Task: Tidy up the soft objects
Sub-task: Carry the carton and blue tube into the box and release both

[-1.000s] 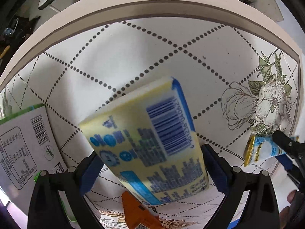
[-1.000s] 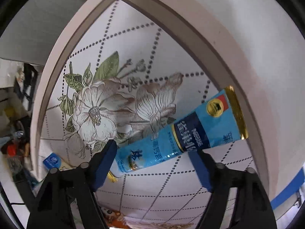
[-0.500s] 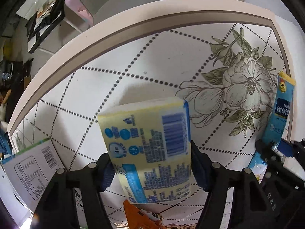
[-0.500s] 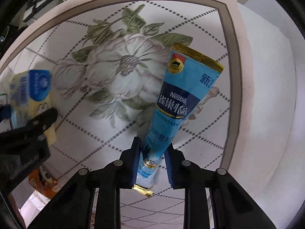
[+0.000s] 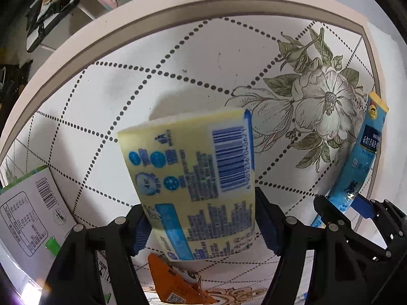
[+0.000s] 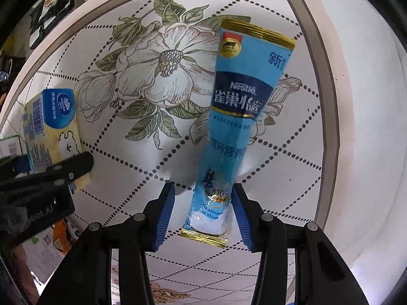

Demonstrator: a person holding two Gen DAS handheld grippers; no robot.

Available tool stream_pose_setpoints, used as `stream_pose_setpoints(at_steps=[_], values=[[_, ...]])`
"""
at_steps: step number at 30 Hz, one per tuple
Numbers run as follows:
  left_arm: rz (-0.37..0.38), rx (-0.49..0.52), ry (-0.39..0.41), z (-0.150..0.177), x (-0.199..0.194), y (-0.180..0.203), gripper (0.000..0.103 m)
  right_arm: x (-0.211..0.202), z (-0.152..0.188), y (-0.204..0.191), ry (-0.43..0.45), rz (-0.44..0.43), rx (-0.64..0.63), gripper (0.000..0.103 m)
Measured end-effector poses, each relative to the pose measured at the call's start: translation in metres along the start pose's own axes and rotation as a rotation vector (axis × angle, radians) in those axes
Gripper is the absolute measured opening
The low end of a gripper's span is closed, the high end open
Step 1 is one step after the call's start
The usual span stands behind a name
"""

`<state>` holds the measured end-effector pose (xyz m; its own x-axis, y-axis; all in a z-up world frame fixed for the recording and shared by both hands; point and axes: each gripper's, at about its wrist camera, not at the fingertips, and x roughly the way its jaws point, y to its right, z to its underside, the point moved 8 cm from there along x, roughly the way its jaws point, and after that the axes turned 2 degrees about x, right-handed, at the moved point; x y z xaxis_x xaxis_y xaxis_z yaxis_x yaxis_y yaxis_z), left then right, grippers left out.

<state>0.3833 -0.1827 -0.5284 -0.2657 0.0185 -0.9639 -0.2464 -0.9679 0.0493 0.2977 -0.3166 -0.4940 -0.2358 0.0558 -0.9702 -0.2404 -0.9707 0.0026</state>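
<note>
Tissue pack (image 5: 195,185), yellow with blue print and a barcode, sits between the blue pads of the left gripper (image 5: 201,228), jaws closed onto its two sides and holding it above the table (image 5: 127,96); its far end casts a shadow on the cloth. Table covering is white with dotted diamond lines, a printed flower (image 5: 323,101) and a tan border. Right gripper (image 6: 203,213): jaws parted wider than the blue Nestle sachet (image 6: 239,117) that lies between them, a gap showing on each side of the sachet's lower end, pads not touching it. Whether the sachet rests flat on the cloth or its near end is lifted, cannot tell. Sachet lies lengthwise along the gripper's axis, gold-edged far end over the flower print, near the table's right border. From the left wrist view the sachet (image 5: 361,160) shows at far right, beside the flower. White carton with green trim (image 5: 30,213) at the left edge of the table; orange packet (image 5: 173,284) below the tissue pack, partly hidden.
</note>
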Motion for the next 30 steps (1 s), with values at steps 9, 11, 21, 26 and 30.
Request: stream_pose_setpoints(at_steps=[9, 11, 21, 26, 30], values=[[-0.032, -0.011, 0.059, 0.017, -0.007, 0.026, 0.063, -0.004, 0.005, 0.013, 0.025, 0.034, 0.027, 0.024], [-0.041, -0.006, 0.087, 0.029, -0.012, 0.030, 0.062, -0.008, 0.007, 0.020, 0.033, 0.025, 0.026, 0.022], [0.086, -0.018, 0.320, 0.123, -0.110, 0.056, 0.060, -0.100, 0.081, 0.030, 0.202, -0.135, -0.046, 0.021], [0.188, -0.073, 0.405, 0.198, -0.183, 0.014, 0.060, -0.160, 0.132, 0.008, 0.283, -0.210, -0.150, 0.021], [0.223, -0.142, 0.449, 0.241, -0.216, -0.028, 0.060, -0.194, 0.167, -0.036, 0.307, -0.285, -0.263, 0.021]])
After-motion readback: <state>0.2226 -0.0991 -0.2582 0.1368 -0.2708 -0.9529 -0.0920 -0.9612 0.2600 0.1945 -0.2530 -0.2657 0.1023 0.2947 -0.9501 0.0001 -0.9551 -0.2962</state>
